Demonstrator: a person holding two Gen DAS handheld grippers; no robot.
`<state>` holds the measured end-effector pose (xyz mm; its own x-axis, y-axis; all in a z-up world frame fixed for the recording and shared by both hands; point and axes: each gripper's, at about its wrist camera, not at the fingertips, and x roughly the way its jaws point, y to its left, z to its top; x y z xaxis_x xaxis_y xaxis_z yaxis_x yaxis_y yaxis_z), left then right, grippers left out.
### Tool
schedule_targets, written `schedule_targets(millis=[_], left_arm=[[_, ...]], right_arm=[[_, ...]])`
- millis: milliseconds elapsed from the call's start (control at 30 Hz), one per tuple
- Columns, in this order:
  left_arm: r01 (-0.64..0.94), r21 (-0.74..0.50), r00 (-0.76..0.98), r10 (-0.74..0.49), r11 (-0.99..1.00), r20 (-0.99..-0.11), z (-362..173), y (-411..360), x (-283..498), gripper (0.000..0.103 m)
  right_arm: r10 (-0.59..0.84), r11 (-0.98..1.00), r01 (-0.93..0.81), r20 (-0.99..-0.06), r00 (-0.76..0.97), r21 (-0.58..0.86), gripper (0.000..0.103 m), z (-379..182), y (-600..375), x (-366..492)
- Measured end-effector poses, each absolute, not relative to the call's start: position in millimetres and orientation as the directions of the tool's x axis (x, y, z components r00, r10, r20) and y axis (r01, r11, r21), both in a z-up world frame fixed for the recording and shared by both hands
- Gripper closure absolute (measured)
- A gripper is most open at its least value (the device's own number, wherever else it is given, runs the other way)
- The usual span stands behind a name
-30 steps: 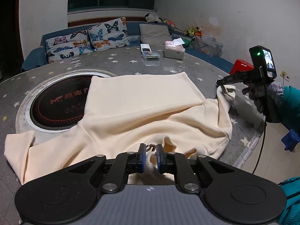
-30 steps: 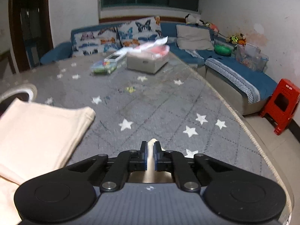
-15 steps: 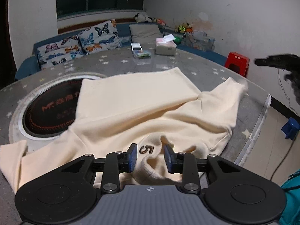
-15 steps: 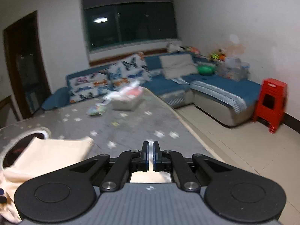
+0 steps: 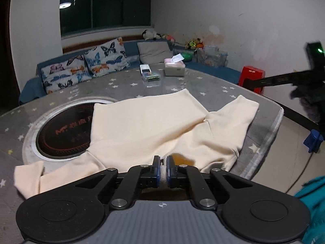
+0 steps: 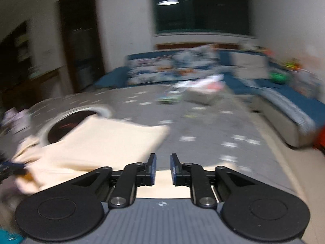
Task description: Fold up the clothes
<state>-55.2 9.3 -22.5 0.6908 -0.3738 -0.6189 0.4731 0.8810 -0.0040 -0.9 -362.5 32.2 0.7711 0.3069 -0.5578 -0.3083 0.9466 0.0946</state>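
Note:
A cream sweatshirt (image 5: pixel 152 122) lies spread on the round grey star-patterned table (image 5: pixel 126 85). Its right sleeve (image 5: pixel 239 111) is laid out toward the table's right rim, and its left sleeve (image 5: pixel 28 177) trails off at the near left. My left gripper (image 5: pixel 162 163) is shut on the garment's near edge by the neck opening, with pale cloth pinched between the blue pads. My right gripper (image 6: pixel 163 162) is open and holds nothing. It hovers above the sweatshirt (image 6: pixel 105 142) in a blurred view. From the left wrist it shows as a dark bar (image 5: pixel 249 82) in the air at the right.
A black round hotplate inset (image 5: pixel 65 130) sits in the table, partly under the garment. A tissue box (image 5: pixel 174 69) and small boxes (image 5: pixel 150 75) stand at the far side. A blue sofa with butterfly cushions (image 5: pixel 85 69) and a red stool (image 5: pixel 252 73) lie beyond.
The right gripper let go of the right sleeve, lifted away, opened and is swinging left. The left gripper opened half a second ago and has shut again on the near edge.

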Motion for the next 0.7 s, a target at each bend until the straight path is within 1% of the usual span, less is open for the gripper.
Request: schedule_targets(millis=[33,100,233,333,367,400,533,567,667,700], left_arm=[[0.474,-0.002,0.691,-0.374,0.880,-0.618,-22,10,-57,0.096],[0.477,0.002,0.692,-0.374,0.879,-0.618,-21,11,-60,0.096],[0.482,0.010,0.693,-0.375,0.876,-0.616,-19,14,-66,0.096],[0.485,0.012,0.692,-0.376,0.874,-0.616,-18,15,-69,0.096],[0.485,0.010,0.691,-0.377,0.874,-0.617,-19,16,-69,0.096],[0.485,0.007,0.689,-0.377,0.874,-0.618,-19,17,-69,0.096],[0.485,-0.003,0.683,-0.381,0.875,-0.623,-22,19,-68,0.096],[0.485,-0.006,0.682,-0.382,0.875,-0.624,-23,19,-67,0.096],[0.484,-0.012,0.682,-0.385,0.875,-0.621,-23,21,-68,0.096],[0.484,-0.013,0.684,-0.387,0.875,-0.619,-22,22,-68,0.096]], right_arm=[[0.351,0.927,-0.362,-0.565,0.747,0.097,0.084,33,-351,1],[0.439,0.869,-0.486,-0.591,0.676,0.090,0.076,29,-319,4],[0.550,0.738,-0.669,-0.651,0.524,0.085,0.075,18,-264,-1],[0.591,0.646,-0.758,-0.687,0.422,0.091,0.073,9,-233,-12],[0.597,0.624,-0.776,-0.698,0.396,0.094,0.070,5,-226,-16],[0.603,0.601,-0.793,-0.707,0.369,0.098,0.069,2,-220,-20],[0.595,0.553,-0.827,-0.741,0.310,0.098,0.070,-14,-205,-30],[0.587,0.553,-0.828,-0.749,0.307,0.094,0.071,-17,-204,-32],[0.581,0.549,-0.831,-0.756,0.302,0.090,0.094,-21,-204,-33],[0.583,0.546,-0.833,-0.755,0.302,0.089,0.098,-20,-205,-34]])
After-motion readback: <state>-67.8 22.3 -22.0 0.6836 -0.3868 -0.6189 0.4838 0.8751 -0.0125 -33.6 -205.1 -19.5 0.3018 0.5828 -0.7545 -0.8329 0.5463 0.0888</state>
